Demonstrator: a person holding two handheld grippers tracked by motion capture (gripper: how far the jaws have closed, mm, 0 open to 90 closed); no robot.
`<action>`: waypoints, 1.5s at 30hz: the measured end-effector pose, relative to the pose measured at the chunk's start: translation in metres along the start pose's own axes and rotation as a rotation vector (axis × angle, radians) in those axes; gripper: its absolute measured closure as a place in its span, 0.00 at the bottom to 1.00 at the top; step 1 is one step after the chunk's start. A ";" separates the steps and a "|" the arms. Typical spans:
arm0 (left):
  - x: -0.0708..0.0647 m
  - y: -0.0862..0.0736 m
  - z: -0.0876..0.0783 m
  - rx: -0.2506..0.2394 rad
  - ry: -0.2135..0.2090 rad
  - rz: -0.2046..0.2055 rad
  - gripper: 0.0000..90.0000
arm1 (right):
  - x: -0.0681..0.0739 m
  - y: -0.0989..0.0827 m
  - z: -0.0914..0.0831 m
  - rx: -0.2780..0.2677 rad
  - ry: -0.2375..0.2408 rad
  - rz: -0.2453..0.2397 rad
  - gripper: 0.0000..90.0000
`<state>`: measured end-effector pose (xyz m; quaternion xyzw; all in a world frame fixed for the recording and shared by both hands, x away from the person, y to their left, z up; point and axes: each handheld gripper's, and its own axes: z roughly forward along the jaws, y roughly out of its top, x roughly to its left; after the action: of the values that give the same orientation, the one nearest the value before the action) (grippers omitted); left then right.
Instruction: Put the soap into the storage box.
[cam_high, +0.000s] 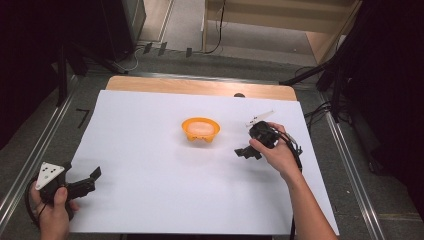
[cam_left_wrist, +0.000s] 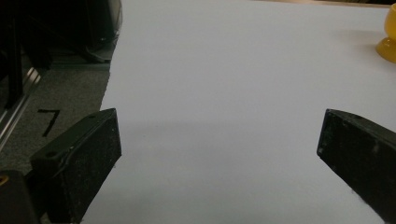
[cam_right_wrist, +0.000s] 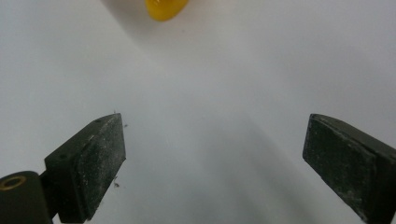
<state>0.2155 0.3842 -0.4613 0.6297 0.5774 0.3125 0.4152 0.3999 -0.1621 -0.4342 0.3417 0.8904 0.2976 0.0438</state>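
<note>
A yellow bowl (cam_high: 200, 129) sits upright near the middle of a white sheet (cam_high: 150, 200) that covers the table, with something pale inside it that the high view leaves too blurred to name. The right gripper (cam_high: 248, 151) hangs just above the sheet to the bowl's right and a little nearer the person, its jaws pointing left across the sheet. In the right gripper view the two black jaws stand wide apart with nothing between them, bare sheet below, and the bowl (cam_right_wrist: 166, 8) shows ahead at the top edge, slightly left of the line between the jaws.

The left gripper (cam_high: 92, 181) rests at the sheet's near left corner, well apart from the bowl. Its jaws too are spread and empty in the left gripper view, where the bowl (cam_left_wrist: 389, 37) appears only as a yellow edge far off at the upper right.

The right hand (cam_high: 277, 152) is plainly the nearer of the two, so the reach looks to be its job. The bowl is round, with no long axis to line up on; what matters is that it lies ahead and slightly left of the open jaws, so a short push forward with a small correction leftward would likely bring its rim between them.
</note>
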 end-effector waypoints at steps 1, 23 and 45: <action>0.000 0.000 0.000 0.000 0.000 0.000 0.01 | 0.000 0.000 0.000 0.000 0.000 0.000 0.07; 0.000 0.000 -0.001 -0.005 0.003 0.004 0.01 | 0.010 -0.106 -0.020 -0.349 -0.131 0.089 0.05; -0.001 0.000 -0.001 -0.002 -0.002 0.007 0.01 | 0.009 -0.178 -0.059 -0.477 -0.173 0.215 0.02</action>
<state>0.2148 0.3836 -0.4610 0.6315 0.5746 0.3141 0.4153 0.2728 -0.2909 -0.4843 0.4383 0.7468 0.4714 0.1672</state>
